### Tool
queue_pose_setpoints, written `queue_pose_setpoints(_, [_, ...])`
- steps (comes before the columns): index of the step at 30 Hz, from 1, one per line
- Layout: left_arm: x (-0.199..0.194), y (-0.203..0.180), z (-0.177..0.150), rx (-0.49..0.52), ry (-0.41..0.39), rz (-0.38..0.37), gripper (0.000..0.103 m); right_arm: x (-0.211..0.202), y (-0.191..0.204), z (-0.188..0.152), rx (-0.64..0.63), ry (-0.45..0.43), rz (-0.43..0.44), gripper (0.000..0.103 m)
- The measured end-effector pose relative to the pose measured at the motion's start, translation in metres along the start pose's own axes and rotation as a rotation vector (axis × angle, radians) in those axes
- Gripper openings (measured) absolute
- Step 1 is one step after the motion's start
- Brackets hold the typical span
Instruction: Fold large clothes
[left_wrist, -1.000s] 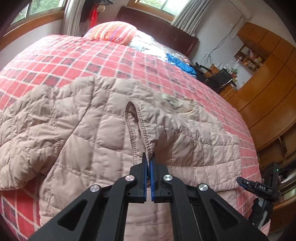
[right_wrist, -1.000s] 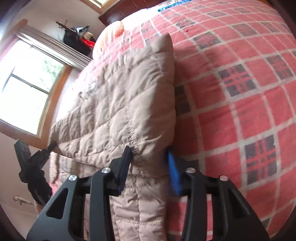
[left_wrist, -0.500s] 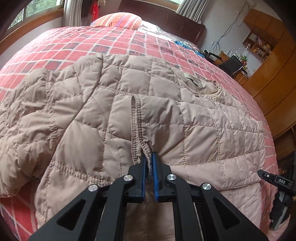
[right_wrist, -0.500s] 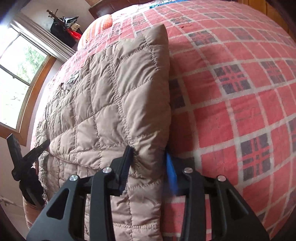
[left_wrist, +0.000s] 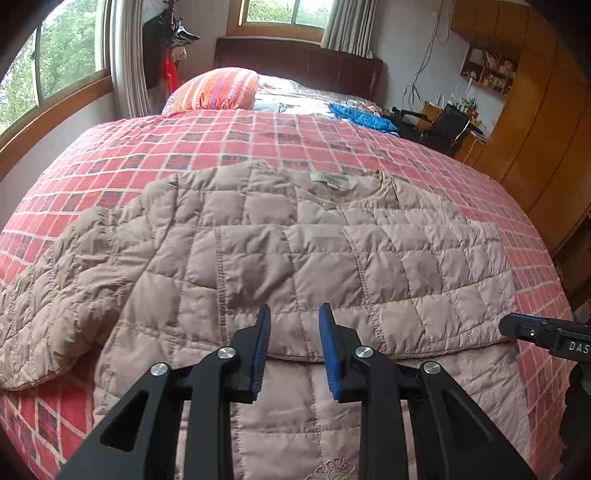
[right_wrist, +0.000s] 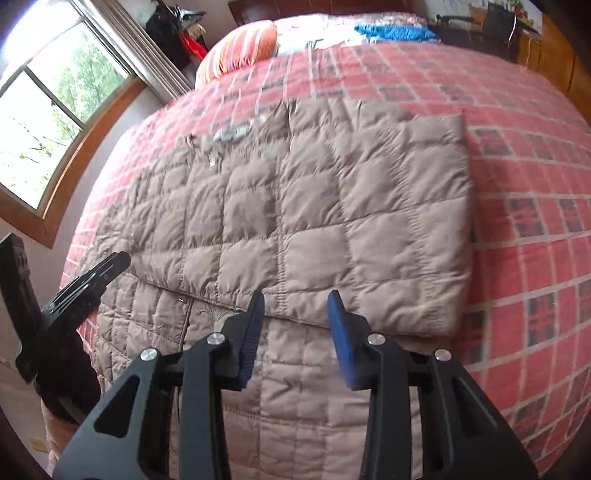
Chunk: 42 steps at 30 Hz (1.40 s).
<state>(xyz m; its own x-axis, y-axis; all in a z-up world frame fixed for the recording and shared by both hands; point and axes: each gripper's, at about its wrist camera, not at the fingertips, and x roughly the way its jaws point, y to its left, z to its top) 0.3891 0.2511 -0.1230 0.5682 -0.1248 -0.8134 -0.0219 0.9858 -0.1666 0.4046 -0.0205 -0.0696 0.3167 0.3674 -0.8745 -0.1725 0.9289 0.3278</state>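
Bed (left_wrist: 332, 147): covered by a red checked spread; the near edge is cut off by the frame in both views.
Jacket (left_wrist: 280, 258): a beige quilted jacket is laid flat across the near part of the bed, collar toward the headboard; a folded panel (right_wrist: 369, 221) is laid over its right side, its lower edge running just ahead of both tongs; a loose sleeve (left_wrist: 55, 317) is spread to the left.
Wardrobe (left_wrist: 535, 140): wooden, seen at the right wall, partly cut off.
Pillow (left_wrist: 218, 90): striped orange, set at the head of the bed, well apart from the jacket.
Blue cloth (left_wrist: 362, 116): left near the headboard; what it is cannot be made out.
Left tongs (left_wrist: 294, 314): held open above the jacket's fold edge, nothing gripped.
Right tongs (right_wrist: 295, 299): held open at the panel's lower edge, nothing gripped; its black tip is seen at the right of the left view, marked "DAS", the rest cut off.
Label (left_wrist: 330, 181): sewn inside the collar; its print is too small to be read, and it is blurred in the right view.
Embroidery (left_wrist: 334, 467): a small motif near the hem, partly hidden by the left tongs.
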Motion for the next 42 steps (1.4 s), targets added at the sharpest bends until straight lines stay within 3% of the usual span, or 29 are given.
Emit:
queue_pose_setpoints(7, [0.046,0.007,-0.009,-0.009,0.112,0.028,0.025,0.046,-0.005,0.005,0.028,0.079,-0.029,0.024])
queue_pose_setpoints(16, [0.055,0.003,-0.015,0.038,0.077,0.047,0.025,0.054,-0.008,-0.003,0.013,0.049,-0.066,0.023])
queue_pose_setpoints(20, [0.043,0.015,-0.011,-0.042,0.107,-0.007,0.025,0.039,-0.002,-0.002,0.039,0.042,-0.037,0.029])
queue_pose_setpoints(21, [0.035,0.02,-0.011,-0.067,0.109,-0.025,0.028,0.028,0.004,-0.004,0.027,0.021,-0.008,0.03])
queue_pose_setpoints(24, [-0.005,0.044,-0.016,-0.11,0.045,-0.025,0.055,0.004,0.021,-0.011,-0.021,-0.023,0.005,0.045])
queue_pose_setpoints(27, [-0.04,0.084,-0.028,-0.155,0.002,0.019,0.063,0.003,0.032,-0.019,-0.041,0.005,0.02,0.046])
queue_pose_setpoints(31, [-0.067,0.16,-0.057,-0.276,-0.006,0.127,0.063,0.02,0.052,-0.029,-0.071,0.06,0.041,0.046])
queue_pose_setpoints(37, [-0.094,0.293,-0.114,-0.572,0.014,0.28,0.063,0.046,0.087,-0.039,-0.136,0.114,0.061,0.046])
queue_pose_setpoints(42, [-0.116,0.368,-0.138,-0.766,-0.045,0.314,0.063,0.059,0.109,-0.037,-0.169,0.132,0.063,0.046])
